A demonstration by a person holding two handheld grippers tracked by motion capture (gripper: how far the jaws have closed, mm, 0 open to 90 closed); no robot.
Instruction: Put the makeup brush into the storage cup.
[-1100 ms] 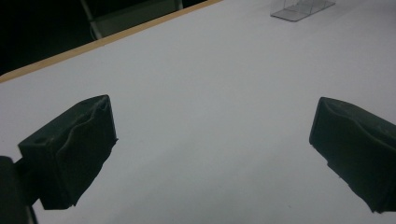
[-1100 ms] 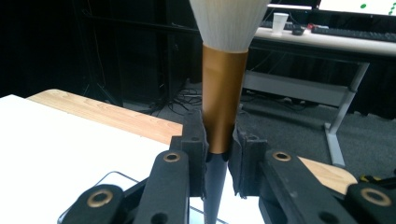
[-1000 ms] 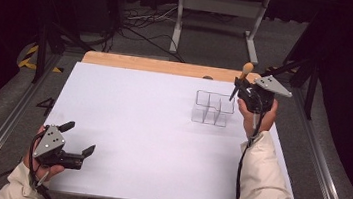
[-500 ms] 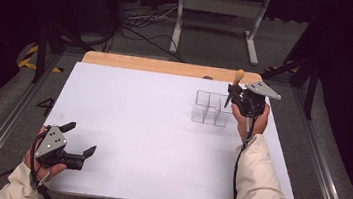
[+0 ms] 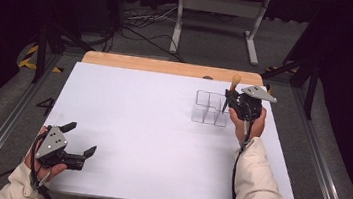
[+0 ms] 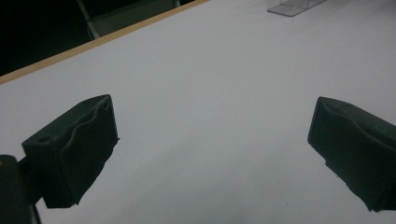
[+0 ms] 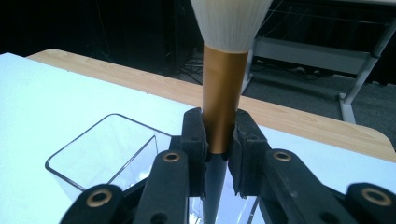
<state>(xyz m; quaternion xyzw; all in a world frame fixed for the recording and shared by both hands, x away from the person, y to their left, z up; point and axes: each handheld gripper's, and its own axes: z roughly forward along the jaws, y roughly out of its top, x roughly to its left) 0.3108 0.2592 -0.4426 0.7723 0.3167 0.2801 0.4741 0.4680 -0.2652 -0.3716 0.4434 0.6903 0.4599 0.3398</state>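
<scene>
My right gripper (image 7: 217, 140) pinches a gold-ferruled makeup brush (image 7: 223, 88) above the clear plastic compartment organizer (image 5: 209, 108) below it; tilted, it may catch a wall. My left gripper (image 5: 78, 141) is spread, empty.

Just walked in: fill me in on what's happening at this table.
A person at a white table holds tongs in each hand. The right tongs are shut on a makeup brush, bristles up, handle pointing down over a clear compartmented organizer at the far right of the table. Whether the handle tip is inside a compartment can't be told. The left tongs rest open and idle near the front left edge, holding nothing.
</scene>
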